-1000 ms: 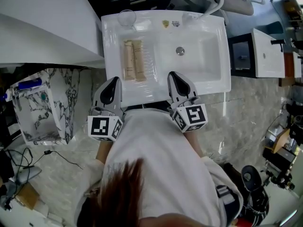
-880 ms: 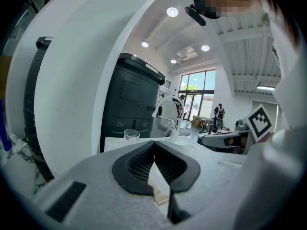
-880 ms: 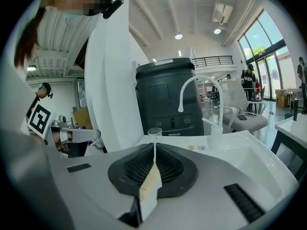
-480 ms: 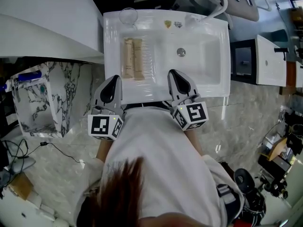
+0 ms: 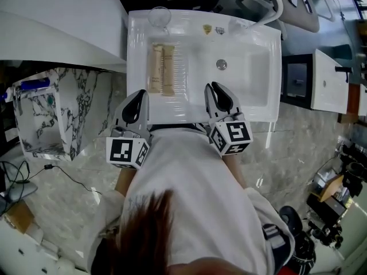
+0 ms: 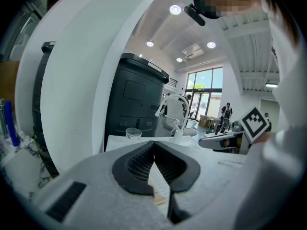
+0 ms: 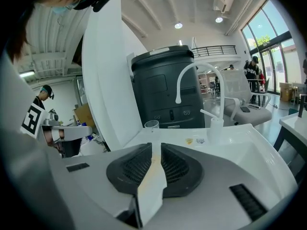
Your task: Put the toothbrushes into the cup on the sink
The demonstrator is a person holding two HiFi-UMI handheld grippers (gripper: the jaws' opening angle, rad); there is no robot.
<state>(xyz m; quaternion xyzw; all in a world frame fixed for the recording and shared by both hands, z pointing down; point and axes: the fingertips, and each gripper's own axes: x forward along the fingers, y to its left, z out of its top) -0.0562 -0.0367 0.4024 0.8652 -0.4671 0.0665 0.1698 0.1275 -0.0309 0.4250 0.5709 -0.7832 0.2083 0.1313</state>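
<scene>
Two toothbrushes [image 5: 161, 70] in tan paper sleeves lie side by side on the flat left part of the white sink [image 5: 172, 112]. A clear glass cup [image 5: 159, 16] stands empty at the sink's back left corner, and also shows as the cup [image 6: 133, 134] and the cup [image 7: 151, 125] in the gripper views. My left gripper [image 5: 140, 94] hovers at the sink's front edge just short of the toothbrushes, shut, tips touching [image 6: 153, 143]. My right gripper [image 5: 214, 87] reaches over the front rim toward the basin, shut and holding nothing [image 7: 156, 145].
A curved white faucet [image 5: 261, 4] and a small white bottle [image 5: 235, 24] stand at the sink's back right, and the drain [image 5: 222, 65] is in the basin. A large white curved body [image 5: 57, 27] flanks the sink's left, with a marble-patterned stand [image 5: 43, 116] below it.
My right gripper has edged slightly forward over the sink's front rim. The left gripper has stayed put. The toothbrushes and cup have not moved.
</scene>
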